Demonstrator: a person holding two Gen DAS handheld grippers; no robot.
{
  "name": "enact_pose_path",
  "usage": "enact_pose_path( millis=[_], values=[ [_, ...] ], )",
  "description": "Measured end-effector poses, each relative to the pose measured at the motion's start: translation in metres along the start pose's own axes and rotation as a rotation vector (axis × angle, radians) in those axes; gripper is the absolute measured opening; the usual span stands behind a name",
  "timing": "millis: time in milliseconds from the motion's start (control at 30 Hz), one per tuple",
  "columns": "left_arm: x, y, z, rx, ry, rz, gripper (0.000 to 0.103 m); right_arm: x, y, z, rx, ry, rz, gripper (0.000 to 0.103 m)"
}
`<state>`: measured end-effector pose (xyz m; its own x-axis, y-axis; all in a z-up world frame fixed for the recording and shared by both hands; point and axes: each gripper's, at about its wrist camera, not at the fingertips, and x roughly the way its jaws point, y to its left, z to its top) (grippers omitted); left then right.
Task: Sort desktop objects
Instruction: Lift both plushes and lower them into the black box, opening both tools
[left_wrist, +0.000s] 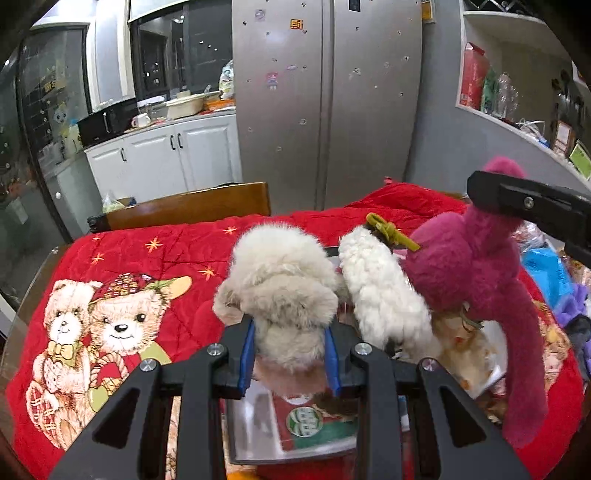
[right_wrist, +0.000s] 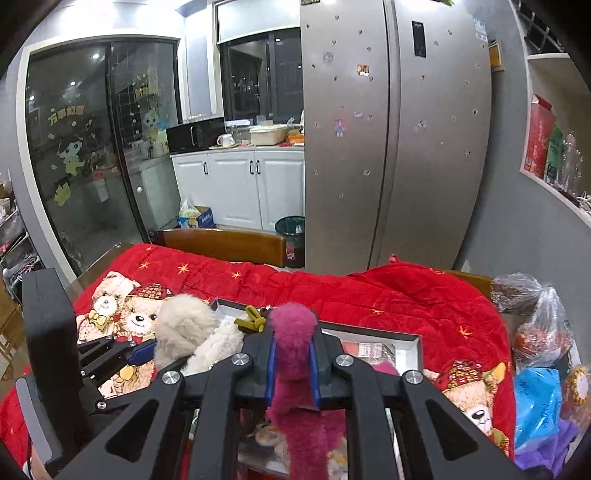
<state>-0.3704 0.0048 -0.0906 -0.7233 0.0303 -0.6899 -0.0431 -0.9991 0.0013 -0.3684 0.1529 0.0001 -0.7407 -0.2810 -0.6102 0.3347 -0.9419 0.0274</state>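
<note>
My left gripper (left_wrist: 290, 332) is shut on a beige fluffy plush toy (left_wrist: 280, 273), blue pads pressing its lower part; the right wrist view shows the left gripper (right_wrist: 147, 350) and the beige toy (right_wrist: 181, 325) at left. A white woolly plush (left_wrist: 380, 291) with an olive ribbon (left_wrist: 391, 230) lies against it. My right gripper (right_wrist: 293, 347) is shut on a limb of a magenta plush toy (right_wrist: 306, 435), which hangs down. From the left wrist the magenta toy (left_wrist: 461, 266) dangles at right under the right gripper (left_wrist: 480, 192). Both toys hang over a white-rimmed box (right_wrist: 369, 330).
A red quilt with teddy-bear prints (left_wrist: 122, 314) covers the table. A wooden chair back (right_wrist: 225, 243) stands at the far edge. Plastic bags and blue and purple items (right_wrist: 539, 369) crowd the right side. Packets lie in the box (left_wrist: 231, 435). A steel fridge (right_wrist: 395, 147) stands behind.
</note>
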Motion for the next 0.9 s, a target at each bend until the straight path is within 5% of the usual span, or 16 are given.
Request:
enact_pose_path(
  millis=[800,900],
  values=[
    [0.055,0.009,-0.028,0.028,0.071,0.044,0.031,0.103,-0.014,-0.03,-0.029,0.152,-0.033,0.014],
    [0.052,0.01,-0.026,0.022,0.067,0.039,0.033,0.098,-0.015,-0.029,-0.02,0.167,0.001,0.021]
  ],
)
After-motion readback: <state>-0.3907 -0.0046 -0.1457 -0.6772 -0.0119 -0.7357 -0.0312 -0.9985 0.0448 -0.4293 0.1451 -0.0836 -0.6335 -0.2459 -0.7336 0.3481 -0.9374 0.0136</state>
